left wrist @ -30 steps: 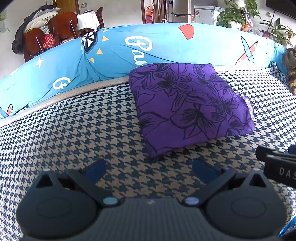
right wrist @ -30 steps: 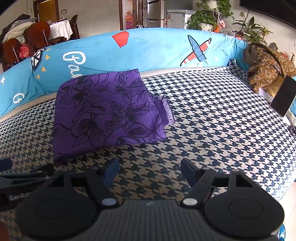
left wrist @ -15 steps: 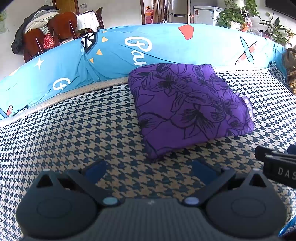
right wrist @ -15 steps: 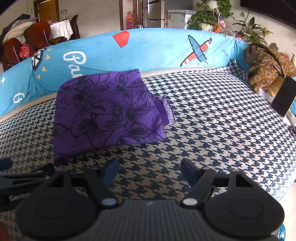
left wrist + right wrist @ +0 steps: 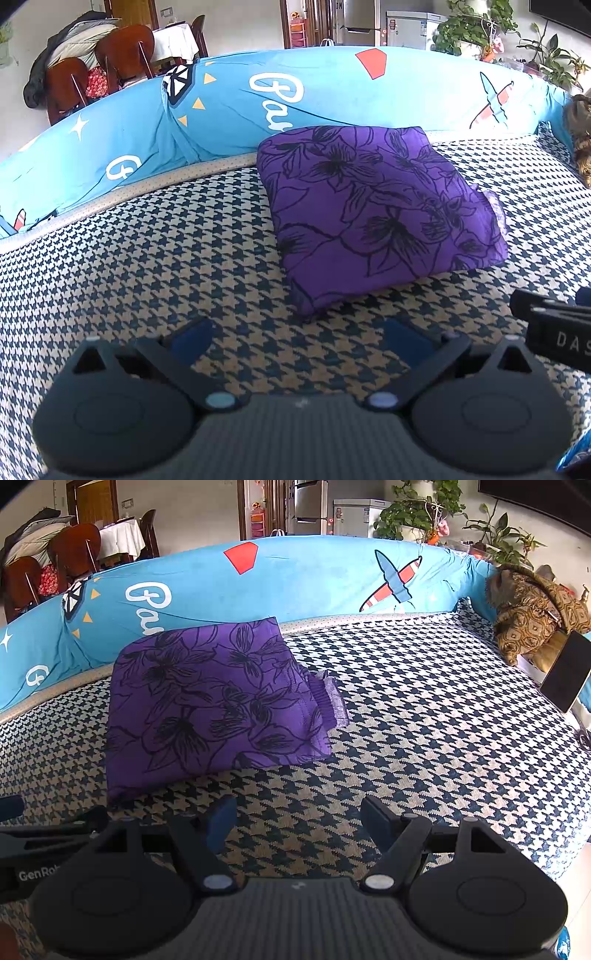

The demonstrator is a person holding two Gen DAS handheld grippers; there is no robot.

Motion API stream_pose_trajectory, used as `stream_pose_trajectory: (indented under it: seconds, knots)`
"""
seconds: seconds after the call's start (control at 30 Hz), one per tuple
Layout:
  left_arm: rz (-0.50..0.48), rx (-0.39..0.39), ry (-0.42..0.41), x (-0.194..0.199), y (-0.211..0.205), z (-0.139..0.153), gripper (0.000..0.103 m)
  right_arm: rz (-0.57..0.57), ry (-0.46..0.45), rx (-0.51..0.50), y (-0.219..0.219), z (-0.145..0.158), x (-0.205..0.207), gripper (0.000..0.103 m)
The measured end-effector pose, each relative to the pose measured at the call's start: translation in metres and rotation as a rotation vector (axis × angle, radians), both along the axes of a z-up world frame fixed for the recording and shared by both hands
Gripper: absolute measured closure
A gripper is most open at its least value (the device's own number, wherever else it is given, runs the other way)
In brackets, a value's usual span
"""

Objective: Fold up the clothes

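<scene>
Purple floral garment (image 5: 376,214) lies folded, centre-right in the left view, on the houndstooth bed cover (image 5: 147,258), against the blue printed bolster (image 5: 229,110). Looks soft, light, limp and multi-layered, so it'll sag; pinch every layer at the near corner, or the ribbed band (image 5: 330,698) sticking out right. Your left gripper (image 5: 299,341) and right gripper (image 5: 297,819) fingers are spread wide, holding nothing.

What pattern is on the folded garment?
Purple garment with black outlined flowers; clearest in the right wrist view.
</scene>
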State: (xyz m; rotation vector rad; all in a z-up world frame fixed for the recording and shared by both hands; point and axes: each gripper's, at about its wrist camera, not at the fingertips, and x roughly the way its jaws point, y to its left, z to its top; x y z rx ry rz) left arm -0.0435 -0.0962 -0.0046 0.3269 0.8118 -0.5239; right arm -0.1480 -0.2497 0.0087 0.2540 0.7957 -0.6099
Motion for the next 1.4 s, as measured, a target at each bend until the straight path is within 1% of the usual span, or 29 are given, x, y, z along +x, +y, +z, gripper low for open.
stream_pose_trajectory:
  seconds: [0.33, 1.4]
  knots:
    - [0.0, -0.006, -0.014, 0.0001, 0.0004, 0.0009, 0.0, 0.001, 0.002, 0.0, -0.0002, -0.0002, -0.0002, 0.029]
    - [-0.004, 0.012, -0.002, -0.0028, -0.0018, 0.0, 0.0, -0.003, -0.001, 0.002, -0.0013, 0.0013, -0.0013, 0.029]
